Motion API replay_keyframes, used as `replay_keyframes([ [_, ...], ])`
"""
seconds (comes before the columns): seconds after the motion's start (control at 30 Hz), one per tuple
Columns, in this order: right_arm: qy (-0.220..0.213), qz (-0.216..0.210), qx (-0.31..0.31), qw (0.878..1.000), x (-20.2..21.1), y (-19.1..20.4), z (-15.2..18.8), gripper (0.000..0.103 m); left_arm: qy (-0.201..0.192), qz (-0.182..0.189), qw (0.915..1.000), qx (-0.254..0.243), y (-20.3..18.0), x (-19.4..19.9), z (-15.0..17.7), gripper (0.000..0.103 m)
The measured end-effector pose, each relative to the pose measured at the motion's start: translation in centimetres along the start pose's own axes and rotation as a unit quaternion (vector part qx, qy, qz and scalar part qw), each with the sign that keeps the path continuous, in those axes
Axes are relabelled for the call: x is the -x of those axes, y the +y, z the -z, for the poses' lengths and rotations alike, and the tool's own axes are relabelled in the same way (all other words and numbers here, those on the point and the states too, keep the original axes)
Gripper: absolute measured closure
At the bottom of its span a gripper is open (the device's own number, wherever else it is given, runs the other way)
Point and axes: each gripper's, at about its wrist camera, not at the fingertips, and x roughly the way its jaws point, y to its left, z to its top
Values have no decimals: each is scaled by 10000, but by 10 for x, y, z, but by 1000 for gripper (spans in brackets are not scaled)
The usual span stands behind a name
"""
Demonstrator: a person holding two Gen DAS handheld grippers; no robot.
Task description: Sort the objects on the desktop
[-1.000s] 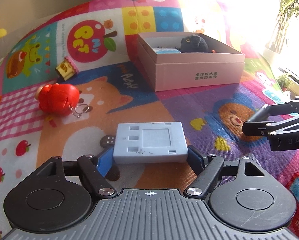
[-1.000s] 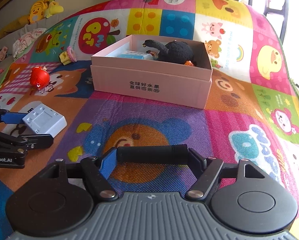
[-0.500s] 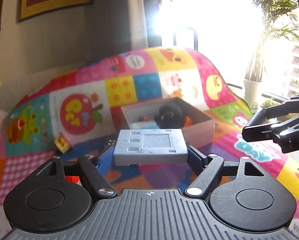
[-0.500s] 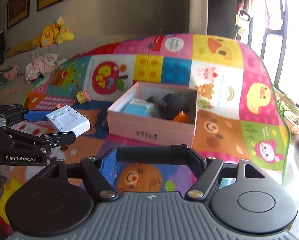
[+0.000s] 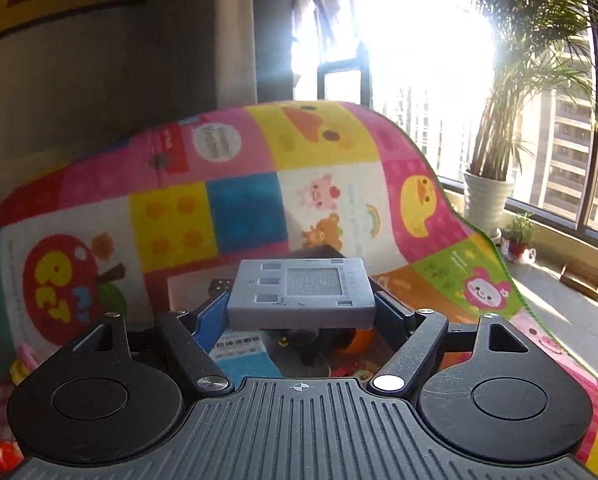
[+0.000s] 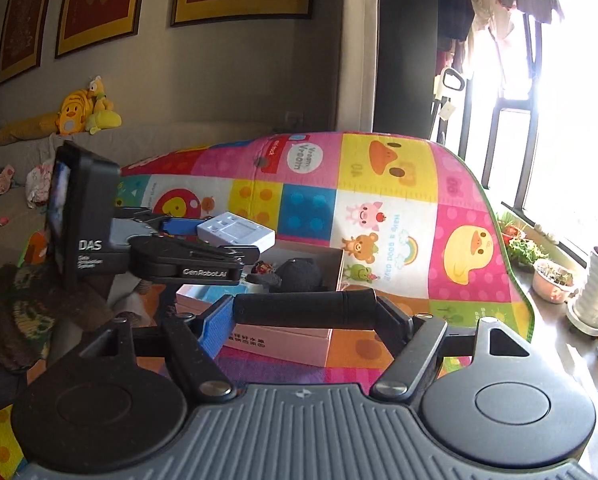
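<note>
The left gripper (image 5: 301, 312) has its jaws clamped on the two short ends of a flat white plastic case (image 5: 301, 294), held level and face up. In the right wrist view that case (image 6: 237, 234) hangs in the air above the near left corner of the open pink box (image 6: 287, 338), not touching it. The right gripper (image 6: 305, 311) has its jaws clenched on the ends of a black cylinder (image 6: 305, 310), carried crosswise just in front of the box's front wall and clear of the play mat (image 6: 383, 216). Inside the box lie a black plush toy (image 6: 299, 274) and a light blue carton (image 5: 243, 356).

The step in hand looks like the carry to the box: both items are up and neither is delivered. The next move probably calls for lowering the case into the free space beside the plush toy before the jaws part, then bringing the cylinder over the rim without the two grippers fouling each other.
</note>
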Motion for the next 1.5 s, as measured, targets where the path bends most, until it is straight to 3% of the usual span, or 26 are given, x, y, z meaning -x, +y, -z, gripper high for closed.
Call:
replay_keyframes([
  [0.13,267,111,-106,9995,-20,-6,8,29,493,21,9987,84,4,-28,20,18],
  [0.3,476,113,-133,9987,-44,-7,12,29,506,26,9986,173,13,-20,28,10],
  [0.47,604,78,-105,9981,-66,1,13,29,472,11,9983,355,26,7,39,7],
  [0.77,870,79,-97,9961,-133,14,-4,29,598,-375,9865,1475,78,88,102,3],
  [0.9,904,115,-291,9954,-178,14,-20,28,584,-502,9871,1401,82,109,115,3],
  [0.97,1147,70,-446,9924,-199,13,-26,18,553,-559,9876,1358,83,114,119,2],
  [1.13,899,-35,-52,9959,-193,41,-25,18,489,-504,9832,1683,90,112,129,1],
  [1.2,852,-104,168,9962,-187,54,-22,24,378,-419,9814,1835,92,110,131,1],
  [1.27,975,-123,323,9946,-191,62,-20,48,250,-327,9803,1933,94,109,133,1],
  [1.33,1219,-118,300,9920,-202,64,-18,58,183,-304,9801,1954,94,110,135,1],
  [1.5,1550,307,178,9873,-234,58,-16,61,143,-254,9769,2118,100,110,139,0],
])
